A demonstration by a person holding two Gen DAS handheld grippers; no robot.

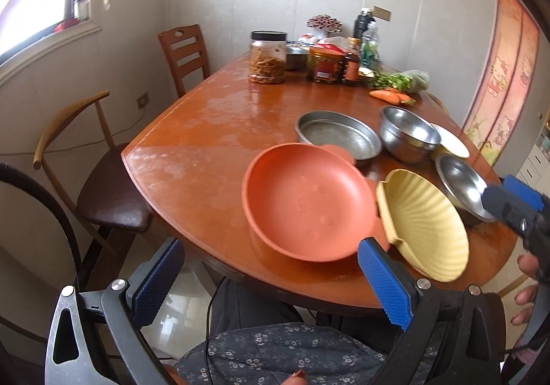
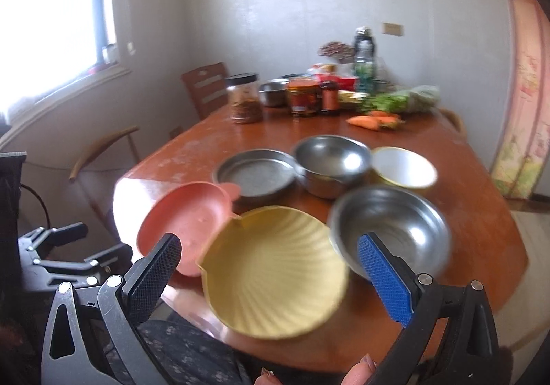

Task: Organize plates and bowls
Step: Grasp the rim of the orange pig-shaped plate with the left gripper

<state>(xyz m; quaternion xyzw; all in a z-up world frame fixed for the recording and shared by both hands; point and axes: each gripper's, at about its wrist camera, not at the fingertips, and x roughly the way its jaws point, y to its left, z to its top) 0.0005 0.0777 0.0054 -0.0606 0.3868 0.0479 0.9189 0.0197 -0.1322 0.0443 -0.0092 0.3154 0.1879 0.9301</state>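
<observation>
Both hand-held grippers, left (image 1: 268,282) and right (image 2: 268,275), gape wide and empty over the counter (image 1: 192,144) (jar (image 1: 325,67) labels unreadable).

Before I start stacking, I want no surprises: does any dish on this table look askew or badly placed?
Yes. The yellow shell-shaped plate sits tilted at the table's near edge, apparently overhanging it, one side propped against the orange plate. The orange plate also pokes slightly past the edge. The steel bowls and pan sit flat. Nothing spilled.

Left claw (image 1: 271,276) gapes before an orange plate (image 1: 306,202) beside a yellow shell dish (image 1: 424,223) on the table (image 1: 192,151)
</observation>
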